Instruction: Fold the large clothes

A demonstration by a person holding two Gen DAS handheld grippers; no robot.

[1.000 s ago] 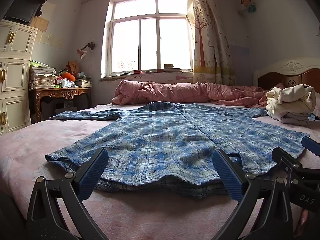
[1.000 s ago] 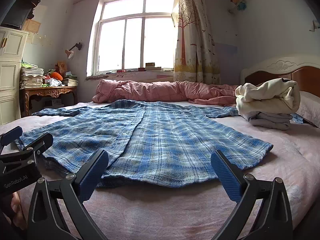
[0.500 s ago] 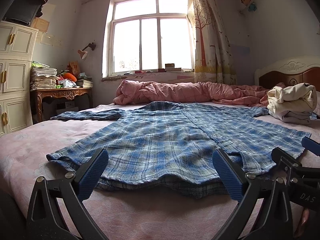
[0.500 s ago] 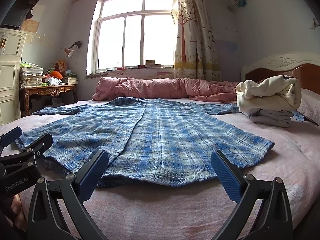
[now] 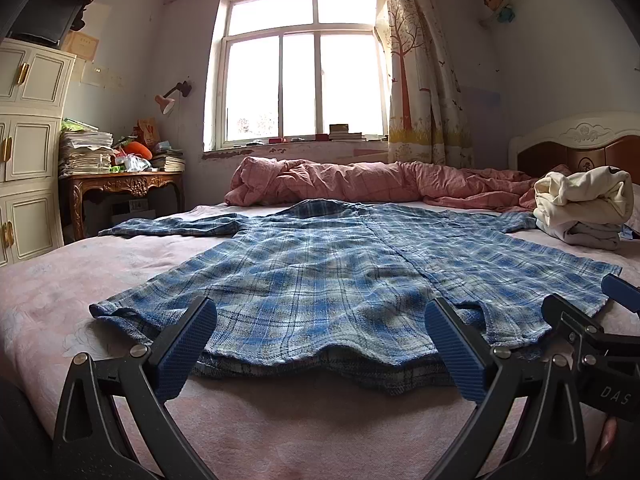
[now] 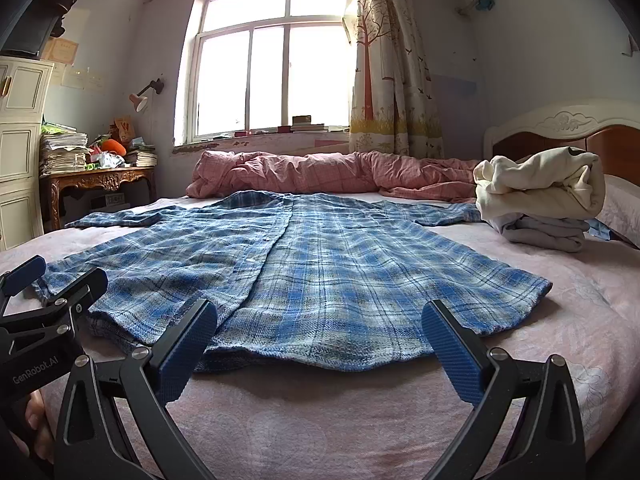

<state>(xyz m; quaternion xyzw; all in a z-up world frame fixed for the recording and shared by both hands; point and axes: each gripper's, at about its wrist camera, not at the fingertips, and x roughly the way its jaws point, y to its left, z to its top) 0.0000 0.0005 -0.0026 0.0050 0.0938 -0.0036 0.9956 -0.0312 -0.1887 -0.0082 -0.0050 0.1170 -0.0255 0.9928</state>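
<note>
A large blue plaid shirt (image 5: 320, 272) lies spread flat, front up, on the pink bed (image 5: 280, 432), with its hem nearest me and its sleeves out to both sides. It also shows in the right wrist view (image 6: 328, 280). My left gripper (image 5: 320, 344) is open and empty, low over the bed just short of the hem's left half. My right gripper (image 6: 320, 344) is open and empty, just short of the hem's right half. Each gripper shows at the edge of the other's view.
A stack of folded clothes (image 6: 540, 196) sits at the right by the headboard (image 6: 560, 128). A rolled pink quilt (image 6: 320, 176) lies along the far side under the window. A wooden side table (image 5: 120, 188) and a white cabinet (image 5: 28, 152) stand at the left.
Both grippers have dipped slightly lower toward the bed near the hem. The shirt has not moved and both grippers stay open.
</note>
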